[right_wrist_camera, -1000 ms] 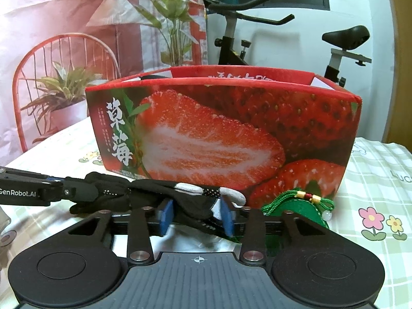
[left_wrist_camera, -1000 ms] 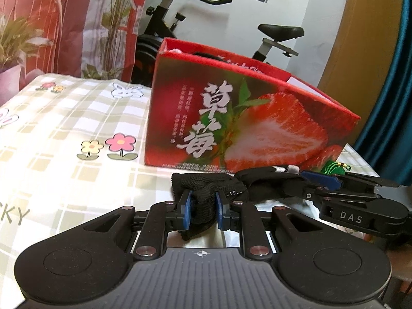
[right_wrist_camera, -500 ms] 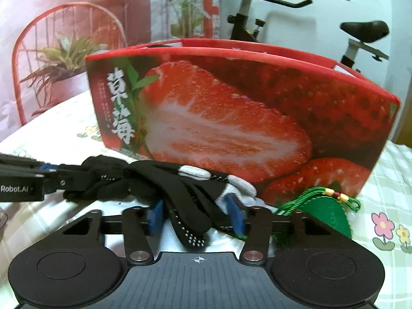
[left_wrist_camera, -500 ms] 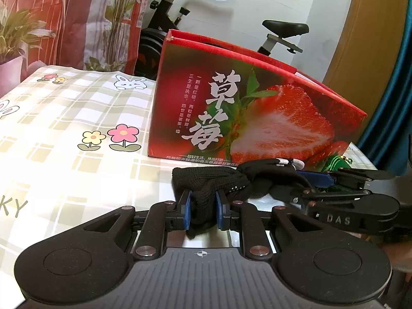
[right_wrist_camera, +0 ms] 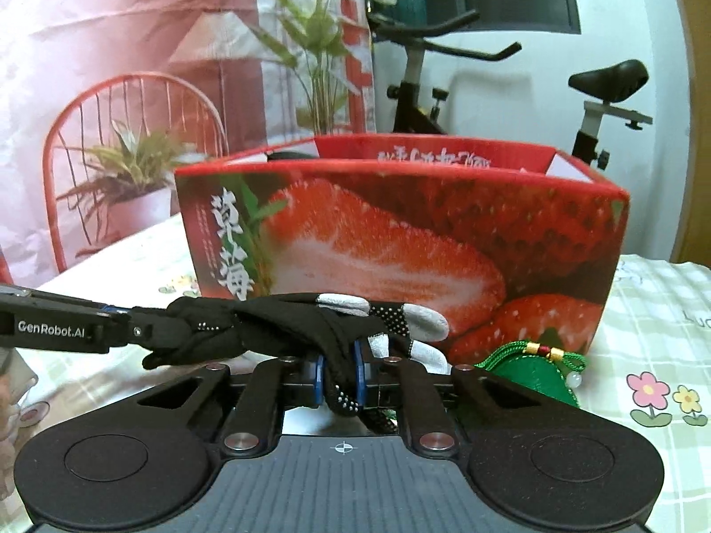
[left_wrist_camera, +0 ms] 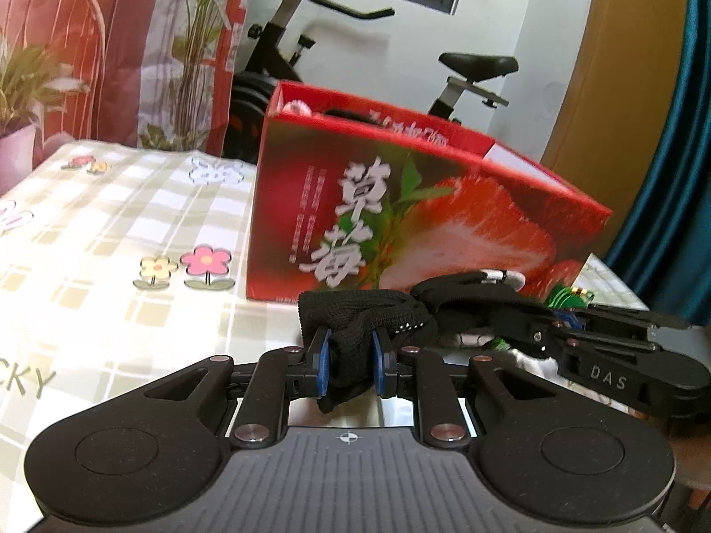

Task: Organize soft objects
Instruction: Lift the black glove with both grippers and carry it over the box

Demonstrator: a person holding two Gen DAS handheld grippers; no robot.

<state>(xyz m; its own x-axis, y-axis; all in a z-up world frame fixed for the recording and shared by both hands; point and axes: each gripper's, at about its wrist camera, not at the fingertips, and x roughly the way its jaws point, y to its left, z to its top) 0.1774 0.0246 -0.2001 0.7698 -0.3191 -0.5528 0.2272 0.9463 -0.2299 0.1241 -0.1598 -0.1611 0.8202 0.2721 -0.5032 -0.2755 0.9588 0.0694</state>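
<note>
Both grippers clamp black gloves [right_wrist_camera: 284,324]; box [left_wrist_camera: 400,222] contents hidden.

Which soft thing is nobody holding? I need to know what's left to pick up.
The green pouch, lying free by the box. The black glove is clamped by both the left gripper and right gripper.

Glove [right_wrist_camera: 284,324]: black knit cloth, pale smooth fingertip patches. Box [right_wrist_camera: 444,240]: glossy printed cardboard. Gripper [right_wrist_camera: 340,373] bodies: matt black plastic, metal rivets. Tablecloth [left_wrist_camera: 111,231]: shiny checked plastic. Pouch [right_wrist_camera: 533,375]: green cloth, corded.
</note>
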